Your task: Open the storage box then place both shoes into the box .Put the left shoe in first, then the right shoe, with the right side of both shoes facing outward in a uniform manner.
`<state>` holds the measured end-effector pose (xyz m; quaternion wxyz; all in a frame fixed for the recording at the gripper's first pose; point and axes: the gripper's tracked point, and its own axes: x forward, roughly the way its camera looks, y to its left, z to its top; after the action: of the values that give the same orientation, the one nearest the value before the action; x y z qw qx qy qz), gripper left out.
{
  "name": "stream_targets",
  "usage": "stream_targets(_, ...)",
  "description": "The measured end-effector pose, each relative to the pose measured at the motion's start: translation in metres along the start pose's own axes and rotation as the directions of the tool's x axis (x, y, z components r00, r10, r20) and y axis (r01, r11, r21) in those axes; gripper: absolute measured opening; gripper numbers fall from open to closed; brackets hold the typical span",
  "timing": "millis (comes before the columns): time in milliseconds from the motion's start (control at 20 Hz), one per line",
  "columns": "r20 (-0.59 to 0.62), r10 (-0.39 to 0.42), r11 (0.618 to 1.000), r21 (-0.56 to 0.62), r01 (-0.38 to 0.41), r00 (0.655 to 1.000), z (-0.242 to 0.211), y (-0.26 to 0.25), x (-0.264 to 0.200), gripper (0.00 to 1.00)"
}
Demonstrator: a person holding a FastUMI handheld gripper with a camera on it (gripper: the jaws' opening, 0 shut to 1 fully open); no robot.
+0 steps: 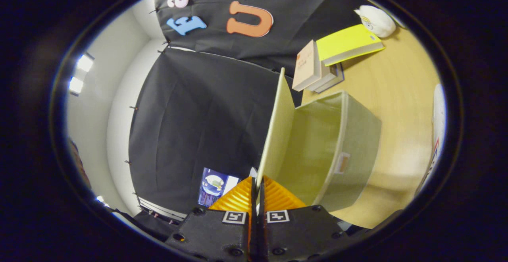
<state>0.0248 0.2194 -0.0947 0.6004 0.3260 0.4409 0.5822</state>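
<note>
My gripper (257, 186) is shut on the edge of the storage box lid (278, 127), a thin pale-green panel that runs straight ahead from between my fingers. The lid is swung up and stands away from the storage box (349, 143), a pale-green fabric box with a small label tab on its front. The whole view is rolled sideways, so the wooden table (397, 91) the box rests on looks tilted. Beyond the box, at the table's edge, a white shoe (437, 127) with a red and blue mark shows as a narrow strip.
A stack of books (317, 71) lies on the table behind the box, topped by a yellow book (347, 43). A white plush toy (377, 20) sits past them. A small blue printed card (214, 186) hangs on the booth wall near my fingers.
</note>
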Motion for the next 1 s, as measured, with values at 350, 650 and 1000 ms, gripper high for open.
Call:
stream_targets(350, -0.021, -0.114, 0.983, -0.15, 0.11, 0.993, 0.011, 0.088, 0.083, 0.05)
stream_targets(650, -0.022, -0.181, 0.965, -0.195, 0.173, 0.983, 0.012, 0.112, 0.168, 0.08)
stream_targets(1000, 0.059, -0.311, 0.888, -0.337, 0.312, 0.949, 0.023, 0.106, 0.212, 0.48)
